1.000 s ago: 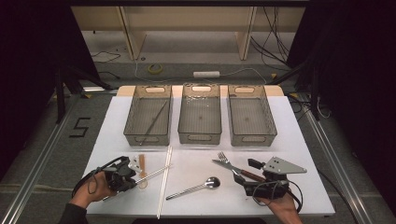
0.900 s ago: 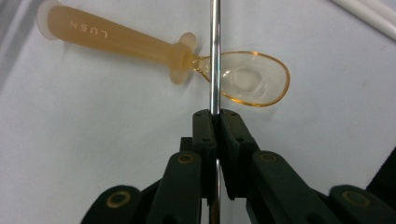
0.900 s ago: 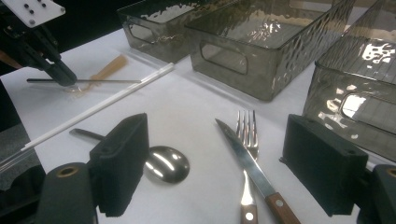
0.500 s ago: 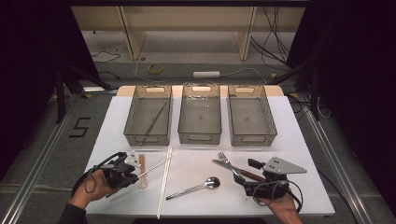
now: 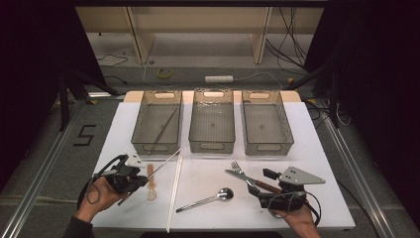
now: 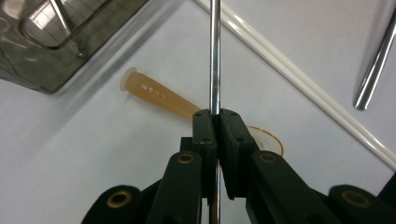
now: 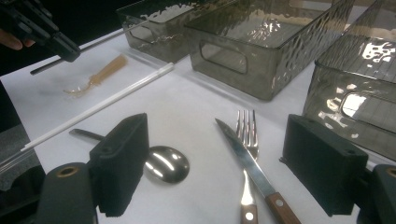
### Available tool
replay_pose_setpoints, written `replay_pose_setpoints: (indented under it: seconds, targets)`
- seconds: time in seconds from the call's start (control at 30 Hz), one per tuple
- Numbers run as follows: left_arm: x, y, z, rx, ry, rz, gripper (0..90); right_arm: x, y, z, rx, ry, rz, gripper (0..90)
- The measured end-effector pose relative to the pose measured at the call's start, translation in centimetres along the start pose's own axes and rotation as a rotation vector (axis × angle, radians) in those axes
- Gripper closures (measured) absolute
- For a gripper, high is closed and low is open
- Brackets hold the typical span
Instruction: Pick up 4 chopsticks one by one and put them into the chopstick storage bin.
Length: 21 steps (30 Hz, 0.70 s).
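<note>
My left gripper is shut on a thin metal chopstick, which runs out past the jaws toward the left bin. Under it on the white table lies an amber plastic spoon. My right gripper stands open at the front right, nothing gripped. Its jaws stand on either side of a wooden-handled knife and a fork lying on the table. Left of these rests a metal spoon.
Three grey see-through bins stand in a row at the back: the left one holds another metal chopstick, beside it are the middle and right bins. A pair of white chopsticks lies between the grippers.
The left gripper has shifted a little toward the bins with the metal chopstick, whose far tip now points nearer the left bin. The right gripper has stayed put.
</note>
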<state>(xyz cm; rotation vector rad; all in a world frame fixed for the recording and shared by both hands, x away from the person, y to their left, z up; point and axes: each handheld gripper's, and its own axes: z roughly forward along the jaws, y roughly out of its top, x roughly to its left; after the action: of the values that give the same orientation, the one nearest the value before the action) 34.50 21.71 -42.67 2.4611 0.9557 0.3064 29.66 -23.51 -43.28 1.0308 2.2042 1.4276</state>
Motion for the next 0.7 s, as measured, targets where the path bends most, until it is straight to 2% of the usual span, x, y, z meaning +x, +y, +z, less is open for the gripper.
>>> replay_pose_setpoints:
  seconds: [0.47,0.7]
  targets:
    - [0.6,1.1,-0.9,-0.111,0.048,-0.102,84.8,0.0,0.0,0.0,0.001,-0.001,0.001,23.7]
    - [1.3,1.9,-1.0,-0.141,0.068,-0.127,84.8,-0.1,-0.1,0.1,0.004,-0.002,0.005,23.8]
